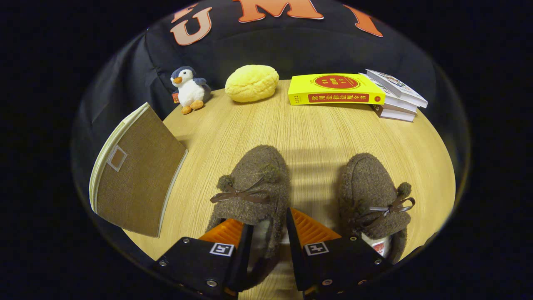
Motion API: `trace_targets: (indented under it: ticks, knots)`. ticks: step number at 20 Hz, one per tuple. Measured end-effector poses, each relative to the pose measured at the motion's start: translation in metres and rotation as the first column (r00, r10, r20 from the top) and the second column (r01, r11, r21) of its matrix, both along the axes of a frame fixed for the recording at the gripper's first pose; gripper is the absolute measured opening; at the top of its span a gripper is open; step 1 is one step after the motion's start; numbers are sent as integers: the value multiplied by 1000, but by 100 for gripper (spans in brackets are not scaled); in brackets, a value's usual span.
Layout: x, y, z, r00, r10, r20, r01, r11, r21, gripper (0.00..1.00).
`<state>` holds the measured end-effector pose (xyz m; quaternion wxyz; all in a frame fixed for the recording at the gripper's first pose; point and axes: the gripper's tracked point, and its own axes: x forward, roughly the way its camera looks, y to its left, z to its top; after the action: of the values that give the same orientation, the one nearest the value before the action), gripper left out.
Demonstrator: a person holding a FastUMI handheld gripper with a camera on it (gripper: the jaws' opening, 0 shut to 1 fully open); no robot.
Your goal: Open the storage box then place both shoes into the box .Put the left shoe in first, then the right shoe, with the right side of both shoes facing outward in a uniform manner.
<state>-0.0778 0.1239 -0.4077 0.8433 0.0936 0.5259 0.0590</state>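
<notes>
Two fuzzy slippers are sitting on the wooden table [316, 125]. The gripper [268, 233] is straddling the left slipper [254, 183] (heel side), jaws narrowly gripping its side wall. The right slipper [370, 196] is lying beside it.

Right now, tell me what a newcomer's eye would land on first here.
Two fuzzy brown shoes: the left shoe has its side wall between the gripper fingers, the right shoe sits beside them. The brown storage box stands to their left; a bright yellow book lies beyond.

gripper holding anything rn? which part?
The gripper is closed on the left-hand brown shoe, its fingers pinching the side wall of the shoe's opening near the heel.
</notes>
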Motion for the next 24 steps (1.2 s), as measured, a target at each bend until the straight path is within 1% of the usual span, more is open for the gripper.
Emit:
trace_targets:
  ticks: [1, 3, 4, 6, 8, 11, 15, 18, 22, 24]
  knots:
    - [1, 0, -2, 1000, -4, -6, 4, 1000, -12, 44]
    - [1, -5, -4, 1000, -24, -18, 24, 999, -33, 28]
    - [1, -4, -3, 999, -35, -25, 34, 999, -24, 20]
    - [3, -3, 2, 998, -57, -27, 57, 998, 11, 13]
    - [6, 1, 12, 996, -83, -27, 84, 996, 37, 8]
    - [11, 5, 37, 997, -79, -5, 79, 997, 28, 5]
    - [24, 28, 91, 995, -94, 35, 91, 993, 80, 5]
    - [44, 52, 134, 992, -91, 85, 81, 991, 108, 5]
    - [62, 99, 181, 992, -49, 115, 29, 985, 170, 5]
    - [69, 121, 195, 992, -14, 122, -7, 985, 175, 5]
